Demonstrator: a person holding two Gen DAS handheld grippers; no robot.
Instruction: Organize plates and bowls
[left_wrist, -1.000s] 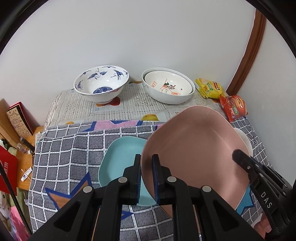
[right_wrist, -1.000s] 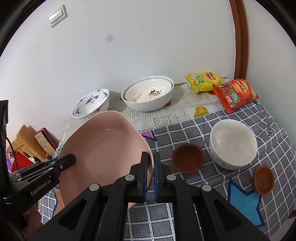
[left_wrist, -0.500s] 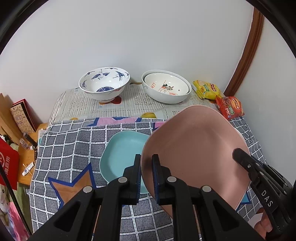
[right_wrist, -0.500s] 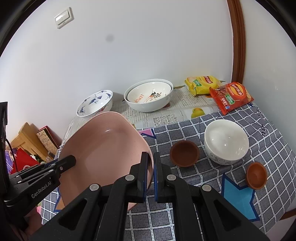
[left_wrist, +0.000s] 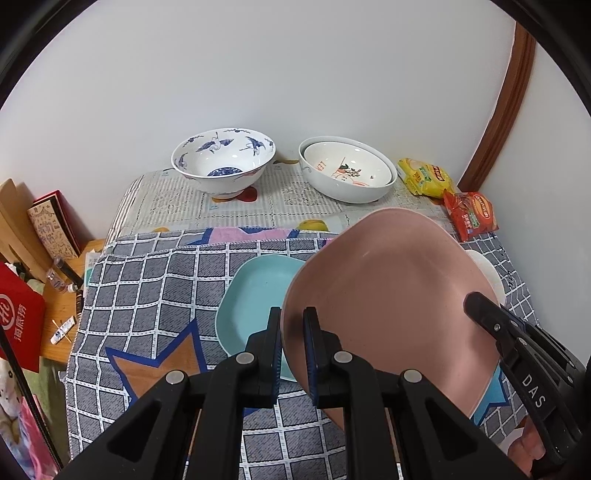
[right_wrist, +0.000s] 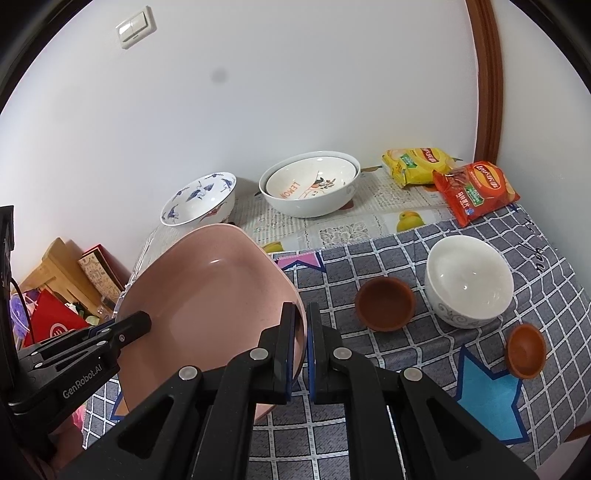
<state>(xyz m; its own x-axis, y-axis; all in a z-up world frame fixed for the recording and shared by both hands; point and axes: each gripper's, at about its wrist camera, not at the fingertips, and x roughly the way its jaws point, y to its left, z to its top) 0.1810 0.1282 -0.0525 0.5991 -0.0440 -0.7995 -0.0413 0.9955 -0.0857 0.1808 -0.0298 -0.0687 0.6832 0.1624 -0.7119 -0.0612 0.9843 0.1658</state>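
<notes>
Left gripper (left_wrist: 291, 345): jaws closed on the left rim of the pink plate (left_wrist: 384, 295)
Right gripper (right_wrist: 301, 341): jaws clamped on the same plate's right rim, so both share the load
Pink plate: held tilted in the air above the checked cloth (left_wrist: 147, 288), partly over the teal plate (left_wrist: 255, 295) lying flat on the tabletop
Step in hand: likely stacking pink on teal
Doing it well: level the plate first, keep both grippers moving together so the rim does not twist, centre it over the teal one, lower until it seats, then release both sides at once
Other dishes: blue crane-pattern bowl (left_wrist: 223, 162) and two nested white bowls (left_wrist: 347, 170) at the back on newspaper; plain white bowl (right_wrist: 469, 282) beside a brown cup (right_wrist: 386, 302), a second small brown cup (right_wrist: 526, 349) near the front edge
Writing: "LEMON" inside the inner nested bowl; "Lay's" on the red chip bag (right_wrist: 474, 192), the yellow bag (right_wrist: 417, 164) looks the same brand; "DAS" and "GenRobot.AI" on the gripper bodies
</notes>
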